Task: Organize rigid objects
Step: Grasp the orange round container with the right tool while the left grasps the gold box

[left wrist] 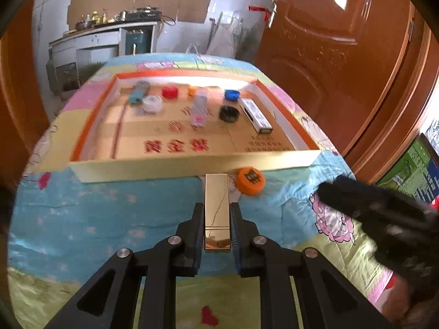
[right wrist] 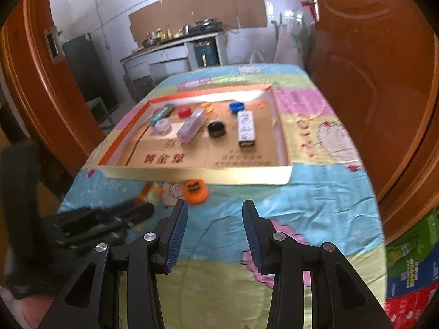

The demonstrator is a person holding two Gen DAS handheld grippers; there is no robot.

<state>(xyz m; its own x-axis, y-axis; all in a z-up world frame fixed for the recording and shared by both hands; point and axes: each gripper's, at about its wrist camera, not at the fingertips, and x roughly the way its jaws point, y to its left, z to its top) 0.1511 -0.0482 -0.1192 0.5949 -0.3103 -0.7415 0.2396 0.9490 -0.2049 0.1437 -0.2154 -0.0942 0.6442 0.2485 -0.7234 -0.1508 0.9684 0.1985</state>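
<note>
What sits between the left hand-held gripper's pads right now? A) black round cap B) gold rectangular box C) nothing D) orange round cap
B: in the left wrist view the left hand-held gripper has both pads closed against the sides of the gold rectangular box, while the orange round cap lies free on the cloth beside it.

Red Chinese characters, "黄金" legible in the right wrist view, printed on the cardboard floor of the shallow tray (right wrist: 285, 161). Smaller print beside them is too blurred to read.
</note>
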